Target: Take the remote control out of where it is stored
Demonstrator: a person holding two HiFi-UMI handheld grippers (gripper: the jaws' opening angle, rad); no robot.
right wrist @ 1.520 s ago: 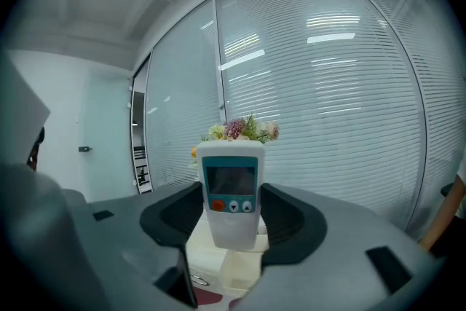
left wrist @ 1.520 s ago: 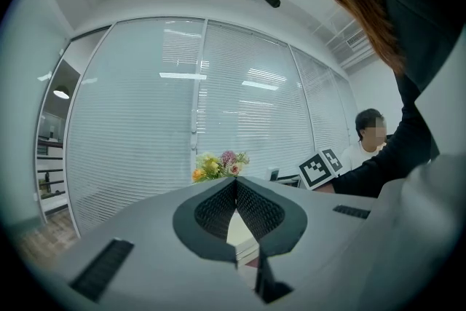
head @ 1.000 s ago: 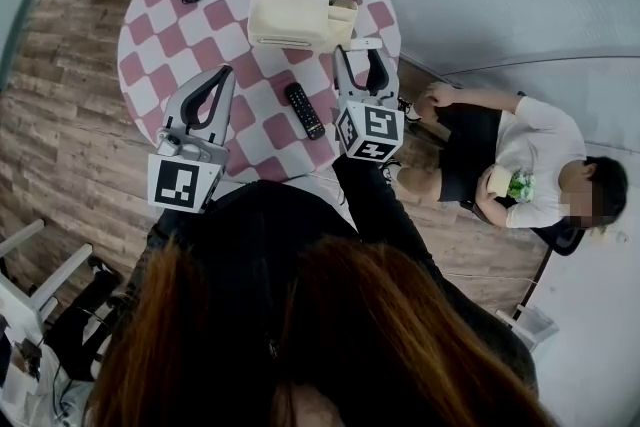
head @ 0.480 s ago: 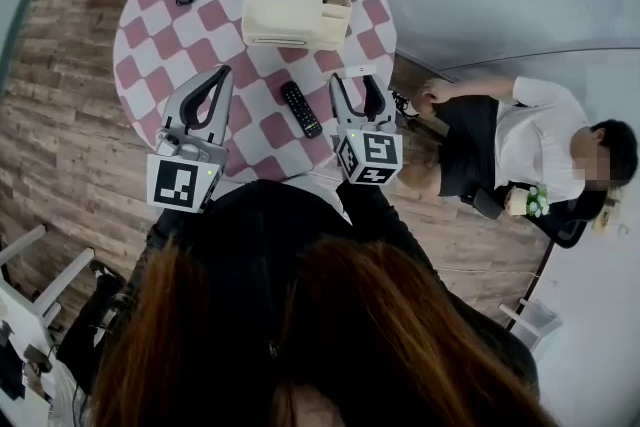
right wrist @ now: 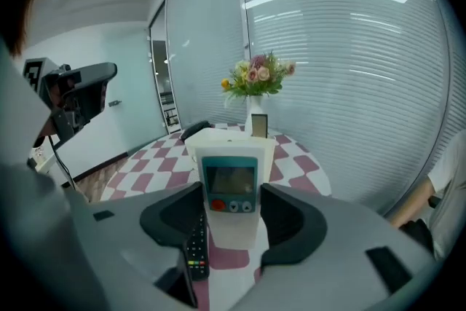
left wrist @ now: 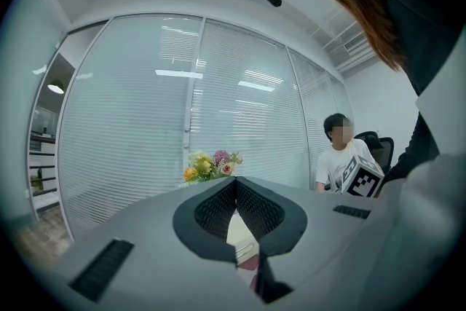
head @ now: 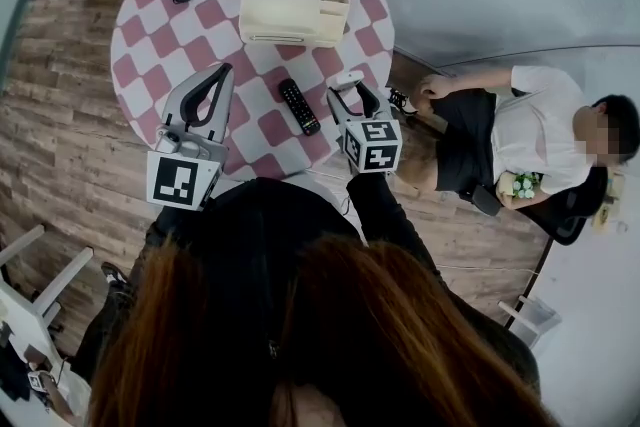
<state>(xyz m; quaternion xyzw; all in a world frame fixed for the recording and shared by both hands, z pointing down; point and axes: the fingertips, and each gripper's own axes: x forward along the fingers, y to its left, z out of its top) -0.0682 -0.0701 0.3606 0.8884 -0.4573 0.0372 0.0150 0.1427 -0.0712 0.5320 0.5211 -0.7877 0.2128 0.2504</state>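
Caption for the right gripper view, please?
The right gripper clamps a white remote in front of the cream box on the checkered table.

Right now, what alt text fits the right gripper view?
The right gripper clamps an upright white remote with a screen. Behind it, a cream box and flowers stand on a checkered table; a black remote lies lower left.

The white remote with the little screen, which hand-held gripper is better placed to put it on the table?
Right. The right hand-held gripper grips the white screen remote above the pink-and-white checked round table. The left hand-held gripper is shut and empty.
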